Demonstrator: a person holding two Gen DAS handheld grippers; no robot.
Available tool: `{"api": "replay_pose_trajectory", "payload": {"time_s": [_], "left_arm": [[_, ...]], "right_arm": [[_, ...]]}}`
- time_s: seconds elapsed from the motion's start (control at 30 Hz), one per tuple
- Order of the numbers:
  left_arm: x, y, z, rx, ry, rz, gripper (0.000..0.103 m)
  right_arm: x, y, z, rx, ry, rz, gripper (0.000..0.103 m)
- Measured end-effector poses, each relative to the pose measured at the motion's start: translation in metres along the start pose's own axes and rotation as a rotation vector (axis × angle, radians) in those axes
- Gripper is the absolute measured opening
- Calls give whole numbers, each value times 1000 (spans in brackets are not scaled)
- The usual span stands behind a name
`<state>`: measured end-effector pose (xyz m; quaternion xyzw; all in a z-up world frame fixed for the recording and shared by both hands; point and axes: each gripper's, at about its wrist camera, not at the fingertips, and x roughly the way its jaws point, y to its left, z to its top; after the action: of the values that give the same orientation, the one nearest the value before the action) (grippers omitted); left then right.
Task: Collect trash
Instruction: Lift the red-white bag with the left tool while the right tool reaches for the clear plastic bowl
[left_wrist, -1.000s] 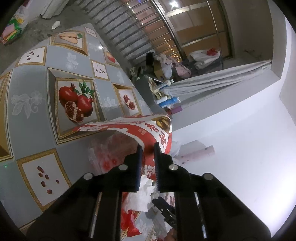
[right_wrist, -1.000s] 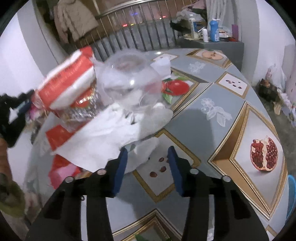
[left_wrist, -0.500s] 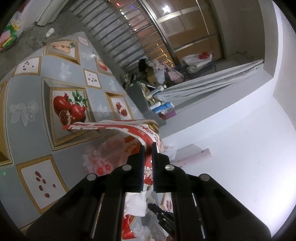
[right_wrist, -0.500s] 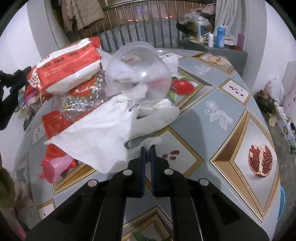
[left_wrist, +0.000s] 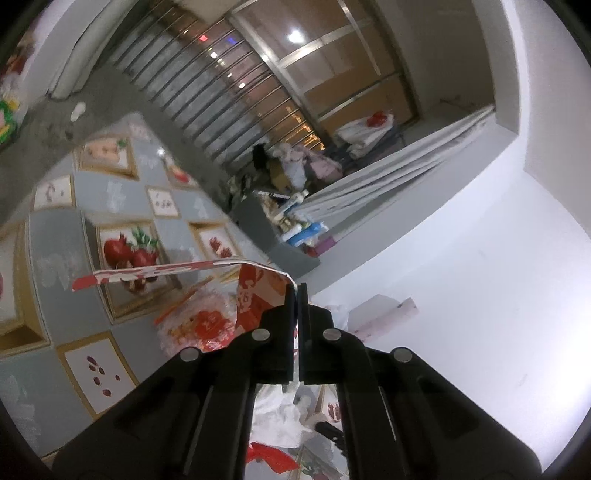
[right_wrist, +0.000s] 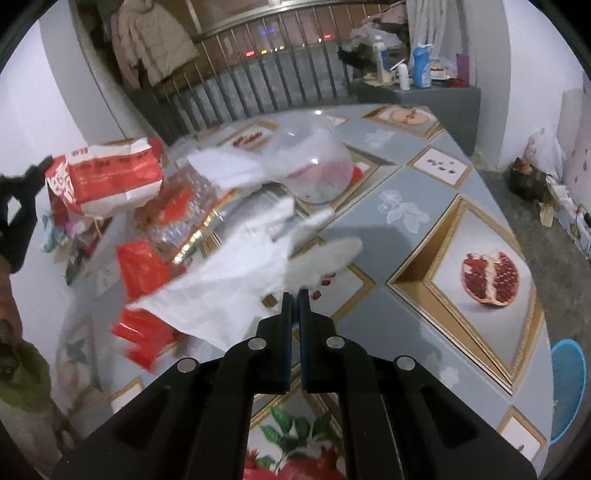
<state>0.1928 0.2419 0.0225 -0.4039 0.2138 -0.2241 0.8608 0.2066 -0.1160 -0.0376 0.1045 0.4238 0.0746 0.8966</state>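
My left gripper (left_wrist: 297, 291) is shut on the folded edge of a red-and-white paper bag (left_wrist: 162, 271), which hangs above the fruit-patterned table (left_wrist: 55, 236). The right wrist view shows the same bag (right_wrist: 107, 181) lifted at the far left in the left gripper (right_wrist: 44, 168). My right gripper (right_wrist: 295, 295) is shut on a corner of a white paper sheet (right_wrist: 229, 291), blurred and lifted off the cloth. A clear plastic bowl (right_wrist: 314, 173) lies tipped behind the sheet. A clear crinkly wrapper (right_wrist: 177, 218) and red wrappers (right_wrist: 142, 269) lie to the left of it.
A white wall (left_wrist: 461, 295) borders the table next to the trash pile. A grey cabinet (right_wrist: 417, 96) with bottles stands beyond the table's far end, before a metal railing (right_wrist: 280, 81). A blue round object (right_wrist: 567, 387) sits on the floor right. A person's green sleeve (right_wrist: 22, 373) is at lower left.
My right gripper closed on the white sheet's corner and pulled it up and back. My left gripper tightened on the red-and-white bag and rose with it.
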Motion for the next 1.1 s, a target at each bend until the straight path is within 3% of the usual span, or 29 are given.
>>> {"api": "replay_pose_trajectory", "payload": {"time_s": [0.13, 0.3, 0.43, 0.57, 0.8, 0.93, 1.1], "left_arm": [[-22, -30, 1, 116, -25, -14, 0], [-43, -70, -5, 287, 9, 5, 0], [-51, -98, -18, 421, 93, 37, 0], [-49, -119, -48, 571, 233, 76, 0], [-7, -134, -131, 786, 504, 157, 0], [14, -143, -171, 861, 569, 105, 0], [38, -146, -204, 935, 601, 117, 1]], "right_arm": [[-28, -5, -2, 29, -58, 18, 4], [-59, -13, -9, 62, -118, 47, 4], [-83, -25, -19, 103, -154, 89, 4], [-95, -45, -34, 159, -158, 111, 4], [-101, -83, -66, 258, -114, 112, 4], [-96, -102, -80, 334, -75, 108, 4], [-102, -115, -81, 333, -66, 64, 5]]}}
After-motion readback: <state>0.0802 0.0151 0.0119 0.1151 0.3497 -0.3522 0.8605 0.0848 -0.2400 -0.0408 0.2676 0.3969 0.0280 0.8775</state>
